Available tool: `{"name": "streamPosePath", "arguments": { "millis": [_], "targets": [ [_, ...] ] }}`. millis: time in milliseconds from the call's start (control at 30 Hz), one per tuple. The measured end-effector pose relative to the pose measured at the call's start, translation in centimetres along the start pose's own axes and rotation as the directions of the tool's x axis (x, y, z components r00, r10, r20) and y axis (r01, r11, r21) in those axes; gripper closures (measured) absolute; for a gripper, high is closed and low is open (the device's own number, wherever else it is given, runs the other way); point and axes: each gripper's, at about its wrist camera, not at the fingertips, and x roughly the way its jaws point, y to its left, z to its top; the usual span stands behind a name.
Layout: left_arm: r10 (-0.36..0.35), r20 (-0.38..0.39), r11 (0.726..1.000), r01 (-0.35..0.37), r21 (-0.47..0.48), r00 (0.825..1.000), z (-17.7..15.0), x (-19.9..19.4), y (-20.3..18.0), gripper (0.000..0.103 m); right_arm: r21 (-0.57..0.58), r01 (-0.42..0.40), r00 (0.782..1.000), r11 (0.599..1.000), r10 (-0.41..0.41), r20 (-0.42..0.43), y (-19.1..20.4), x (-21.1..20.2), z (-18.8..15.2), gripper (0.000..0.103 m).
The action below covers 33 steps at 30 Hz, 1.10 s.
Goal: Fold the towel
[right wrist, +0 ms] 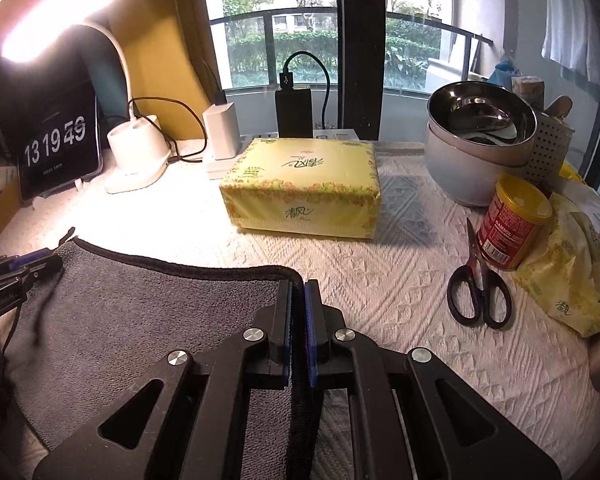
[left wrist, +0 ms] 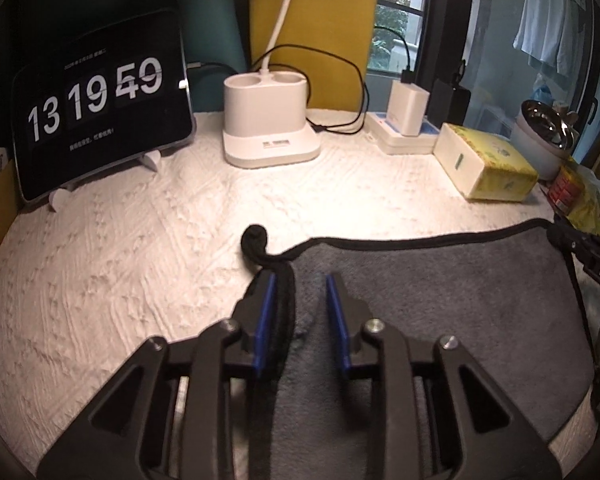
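A grey towel (left wrist: 440,300) with black edging lies flat on the white textured table cover (left wrist: 140,260). My left gripper (left wrist: 300,284) is open over the towel's far left corner, its blue pads either side of the black edge; a black hanging loop (left wrist: 256,240) curls just beyond. In the right wrist view the towel (right wrist: 140,312) spreads to the left, and my right gripper (right wrist: 298,292) is shut on its far right corner edge. The left gripper shows at the left of the right wrist view (right wrist: 28,266).
A tablet clock (left wrist: 100,116), white lamp base (left wrist: 270,128) with cables, chargers (left wrist: 408,116) and a yellow tissue pack (right wrist: 304,188) stand at the back. Black scissors (right wrist: 478,292), a red can (right wrist: 512,228), steel bowl (right wrist: 480,140) and yellow wrapper (right wrist: 568,280) sit at right.
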Motion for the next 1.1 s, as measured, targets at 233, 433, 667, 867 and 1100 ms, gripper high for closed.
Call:
{"name": "streamPosePath", "arguments": {
  "millis": [233, 433, 667, 867, 1100],
  "targets": [
    [-0.017, 0.023, 0.999, 0.018, -0.026, 1.0, 0.3, -1.6, 0.3, 0.034, 0.004, 0.02, 1.0, 1.0, -0.02, 0.0, 0.1, -0.5, 0.1, 0.09],
    [-0.021, 0.042, 0.999, 0.023, -0.029, 0.999, 0.2, -3.2, 0.3, 0.025, 0.032, 0.038, 0.999, 0.999, -0.039, 0.027, 0.1, -2.1, 0.3, 0.069],
    [-0.035, 0.085, 0.999, 0.038, -0.035, 0.996, 0.1, -6.0, 0.4, 0.014, 0.034, 0.033, 0.998, 0.999, -0.035, 0.055, 1.1, -4.5, 0.3, 0.068],
    [-0.041, 0.13, 0.999, 0.045, -0.03, 0.991, 0.0, -8.8, 0.4, 0.014, 0.03, 0.032, 0.996, 0.999, -0.035, 0.081, 1.8, -7.1, 0.1, 0.068],
    [-0.04, 0.17, 0.999, 0.046, -0.028, 0.985, -0.6, -11.7, 0.6, 0.006, 0.025, 0.031, 0.993, 0.999, -0.033, 0.11, 2.7, -9.9, -0.5, 0.068]
  ]
}}
